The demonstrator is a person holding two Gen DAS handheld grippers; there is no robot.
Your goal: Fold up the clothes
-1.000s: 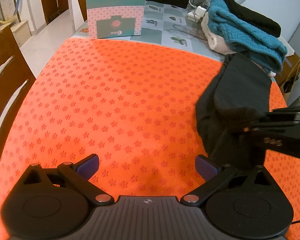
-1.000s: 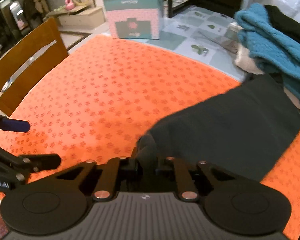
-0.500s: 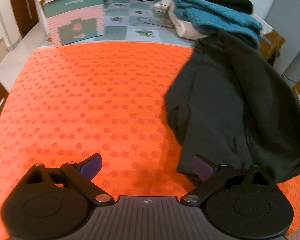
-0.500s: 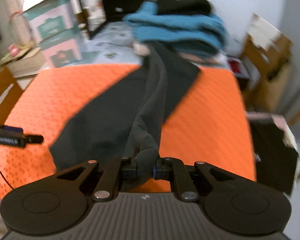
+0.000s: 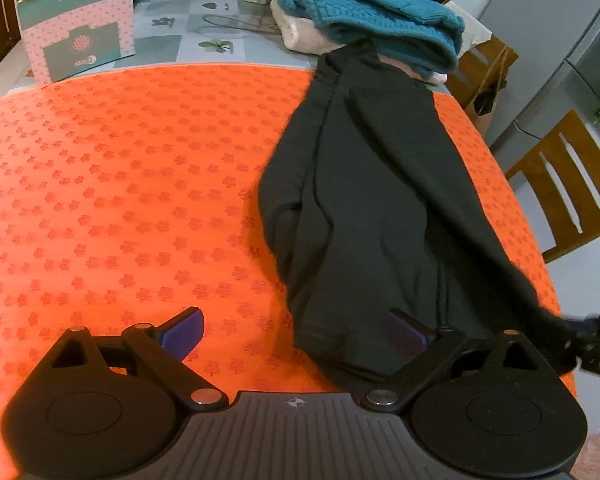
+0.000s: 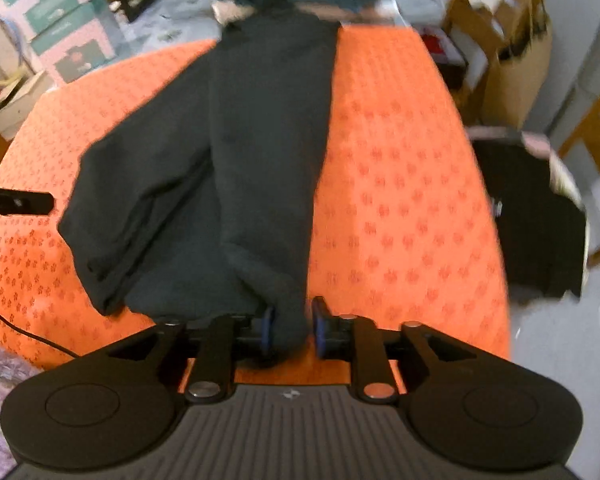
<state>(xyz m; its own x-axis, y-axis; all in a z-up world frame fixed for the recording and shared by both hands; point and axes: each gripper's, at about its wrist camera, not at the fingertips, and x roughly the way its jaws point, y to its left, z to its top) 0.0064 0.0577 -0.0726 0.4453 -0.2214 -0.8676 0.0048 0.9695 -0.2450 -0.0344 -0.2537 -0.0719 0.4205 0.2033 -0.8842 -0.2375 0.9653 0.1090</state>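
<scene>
garment point(image 6: 260, 152) is lying lengthwise on our orange cloth point(image 5: 120, 184); our right gripper point(image 6: 290, 330) is pinching its near end, while our left gripper point(image 5: 296, 326) is gaping wide, empty.

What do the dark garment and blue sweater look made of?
Dark garment: soft matte knit, maybe fleece or jersey; it drapes in limp folds without sheen. Blue sweater: chunky yarn knit, likely wool or acrylic; raised cable ribs show.

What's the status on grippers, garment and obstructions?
Right gripper shut on dark garment. Left gripper open, holding nothing. Garment's far end under teal sweater; orange cloth otherwise bare.
</scene>
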